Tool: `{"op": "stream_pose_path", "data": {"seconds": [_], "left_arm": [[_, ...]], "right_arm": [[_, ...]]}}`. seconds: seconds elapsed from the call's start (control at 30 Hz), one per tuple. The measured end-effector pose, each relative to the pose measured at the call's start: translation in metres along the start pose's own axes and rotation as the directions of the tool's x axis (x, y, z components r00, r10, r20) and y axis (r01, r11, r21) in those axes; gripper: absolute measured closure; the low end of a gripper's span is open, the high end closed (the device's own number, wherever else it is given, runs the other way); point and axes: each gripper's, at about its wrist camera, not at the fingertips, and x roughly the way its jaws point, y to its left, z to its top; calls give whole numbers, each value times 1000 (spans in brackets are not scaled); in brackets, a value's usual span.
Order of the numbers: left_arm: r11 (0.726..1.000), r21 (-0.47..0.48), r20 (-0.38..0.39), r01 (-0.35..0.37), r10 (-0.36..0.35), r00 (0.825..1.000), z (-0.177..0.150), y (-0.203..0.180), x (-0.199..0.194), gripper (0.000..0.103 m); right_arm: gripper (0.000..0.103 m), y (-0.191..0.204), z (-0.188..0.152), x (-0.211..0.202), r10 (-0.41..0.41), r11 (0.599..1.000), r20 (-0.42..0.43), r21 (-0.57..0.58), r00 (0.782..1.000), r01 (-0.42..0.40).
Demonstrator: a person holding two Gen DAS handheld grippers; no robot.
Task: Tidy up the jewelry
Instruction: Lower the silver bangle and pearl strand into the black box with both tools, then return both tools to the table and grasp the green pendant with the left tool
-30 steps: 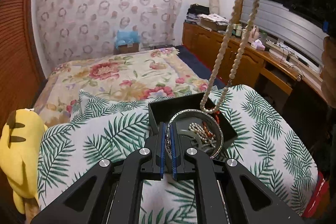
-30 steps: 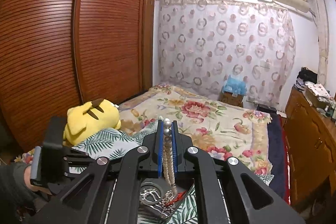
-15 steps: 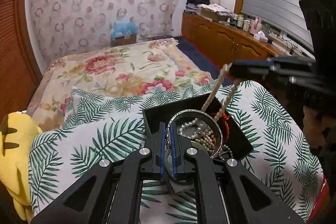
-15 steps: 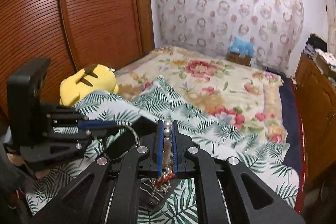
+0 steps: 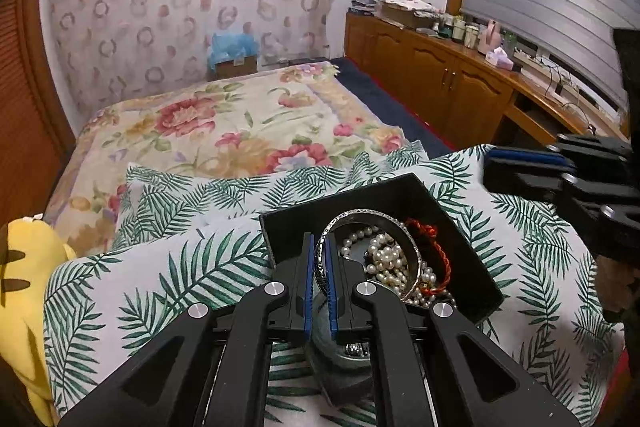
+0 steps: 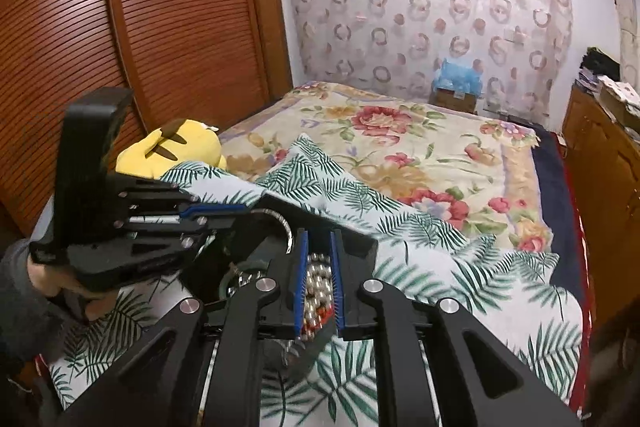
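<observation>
A black jewelry box (image 5: 472, 251) sits on the palm-leaf pillow (image 5: 160, 267). Inside lie a pearl necklace (image 5: 384, 259) and a red cord bracelet (image 5: 436, 247). My left gripper (image 5: 319, 243) is shut on a silver bangle (image 5: 368, 217), held upright over the box. My right gripper (image 6: 318, 239) hangs over the box with its jaws slightly apart, and the pearl necklace (image 6: 318, 279) lies below between the fingers. The right gripper also shows at the right edge of the left wrist view (image 5: 528, 163), and the left gripper shows in the right wrist view (image 6: 212, 211).
A yellow plush toy (image 6: 176, 147) lies at the left by the wooden wardrobe (image 6: 120, 47). A floral bedspread (image 5: 224, 131) stretches beyond the pillow. A wooden dresser (image 5: 460, 83) with clutter runs along the right wall.
My right gripper came down from high above the box, lowered the pearl necklace into it, and opened. The left gripper kept its hold on the bangle.
</observation>
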Motion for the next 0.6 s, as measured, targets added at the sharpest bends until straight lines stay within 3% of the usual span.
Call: {"op": "stream_pose_path", "data": {"seconds": [0.07, 0.13, 0.3, 0.43, 0.6], "left_arm": [[1000, -1, 11, 25, -25, 1000, -1, -2, -1, 97], [999, 2, 27, 44, -44, 999, -2, -4, -5, 87], [999, 2, 31, 40, -40, 999, -8, -11, -17, 85], [999, 12, 48, 49, -49, 998, -20, -18, -37, 74], [997, 25, 43, 74, -75, 996, -44, -27, -58, 74]], "right_arm": [[90, 0, -9, -9, -11, 1000, 0, -1, 1000, 11], [90, -1, -21, -20, -21, 1000, 1, 7, 1000, 21], [90, 0, -45, -45, -17, 998, 13, 54, 1000, 16], [90, 10, -70, -59, -1, 998, -14, 66, 1000, 2], [90, 25, -98, -61, 18, 997, -73, 71, 997, -13]]}}
